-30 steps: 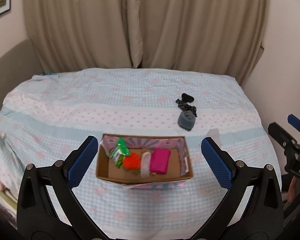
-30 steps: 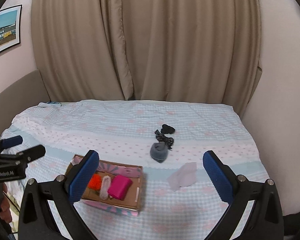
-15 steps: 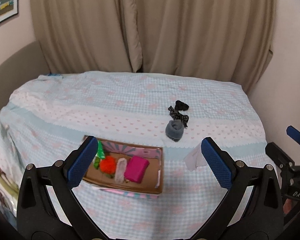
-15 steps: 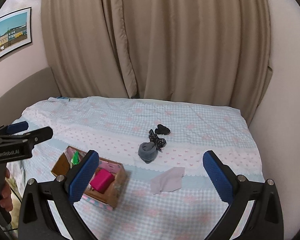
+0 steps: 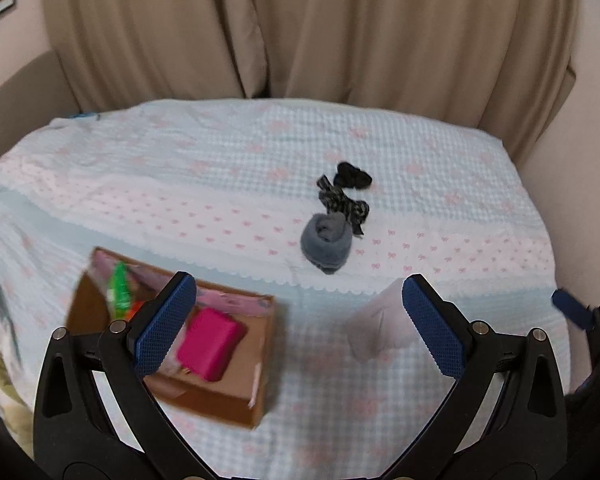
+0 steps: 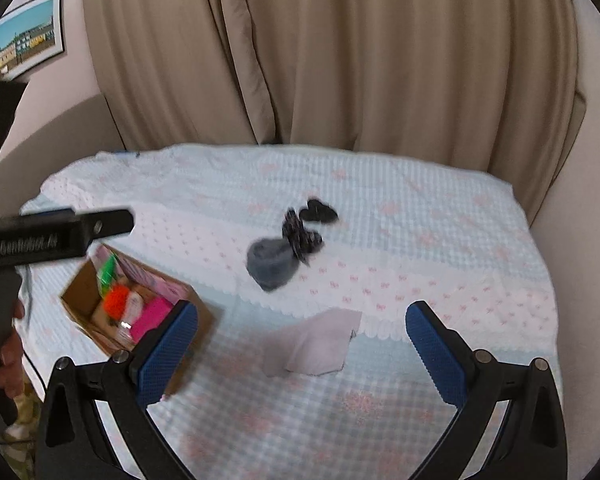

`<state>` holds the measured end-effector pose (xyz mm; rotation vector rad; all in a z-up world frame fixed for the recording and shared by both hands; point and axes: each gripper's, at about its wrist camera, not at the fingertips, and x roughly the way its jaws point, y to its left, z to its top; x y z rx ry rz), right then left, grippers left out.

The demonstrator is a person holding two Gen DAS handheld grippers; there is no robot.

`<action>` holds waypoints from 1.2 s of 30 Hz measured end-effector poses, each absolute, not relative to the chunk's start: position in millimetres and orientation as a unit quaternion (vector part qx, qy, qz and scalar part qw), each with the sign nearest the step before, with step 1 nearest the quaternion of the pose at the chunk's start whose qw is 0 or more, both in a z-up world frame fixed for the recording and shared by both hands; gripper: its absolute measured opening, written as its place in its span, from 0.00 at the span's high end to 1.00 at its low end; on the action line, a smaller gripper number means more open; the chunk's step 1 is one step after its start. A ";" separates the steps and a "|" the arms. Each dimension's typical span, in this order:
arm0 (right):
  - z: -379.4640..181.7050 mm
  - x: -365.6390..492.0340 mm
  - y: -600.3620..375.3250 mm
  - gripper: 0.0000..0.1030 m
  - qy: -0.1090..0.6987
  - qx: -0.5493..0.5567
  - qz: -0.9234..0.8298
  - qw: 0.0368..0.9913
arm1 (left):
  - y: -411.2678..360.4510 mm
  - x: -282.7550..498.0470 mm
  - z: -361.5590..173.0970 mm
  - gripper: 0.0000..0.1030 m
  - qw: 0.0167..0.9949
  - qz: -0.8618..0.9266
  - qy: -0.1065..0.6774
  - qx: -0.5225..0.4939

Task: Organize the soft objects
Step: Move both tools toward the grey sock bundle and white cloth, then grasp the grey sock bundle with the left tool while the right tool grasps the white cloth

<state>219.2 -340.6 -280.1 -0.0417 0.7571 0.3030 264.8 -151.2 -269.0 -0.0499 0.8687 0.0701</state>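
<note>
While the left wrist view is blurred, the left claw (image 5: 299, 322) has its jaws wide apart over the bed (image 5: 228, 184), gripping nothing. Its left finger hides part of the cardboard box (image 5: 220, 396), where a pink item (image 5: 212, 344) lies. A grey sock roll (image 5: 327, 245) sits beyond.

From the right wrist view, the right claw (image 6: 302, 346) is also spread and empty above a pale cloth (image 6: 320, 344). Dark socks (image 6: 308, 224) touch the grey roll; their shapes are hard to make out.
</note>
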 end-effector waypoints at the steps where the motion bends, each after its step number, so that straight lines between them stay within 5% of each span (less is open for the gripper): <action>1: -294.7 224.7 -341.1 0.00 0.373 -0.022 0.151 0.915 | -156.0 276.7 -284.2 0.00 0.903 0.031 0.427 -0.022; 17: -480.9 287.0 -336.7 0.00 0.443 -0.044 0.167 0.880 | -190.0 410.8 -449.2 0.01 0.871 0.014 0.491 -0.030; 31: -528.2 308.2 -302.4 0.00 0.434 -0.117 0.199 0.871 | -190.3 461.9 -513.1 0.07 0.861 0.047 0.507 -0.027; 34: -527.1 314.8 -296.6 0.09 0.429 -0.116 0.204 0.872 | -183.6 470.0 -518.1 0.24 0.859 0.051 0.509 -0.031; 36: -525.6 319.5 -295.9 0.25 0.426 -0.113 0.204 0.874 | -177.2 474.4 -520.8 0.30 0.856 0.051 0.512 -0.038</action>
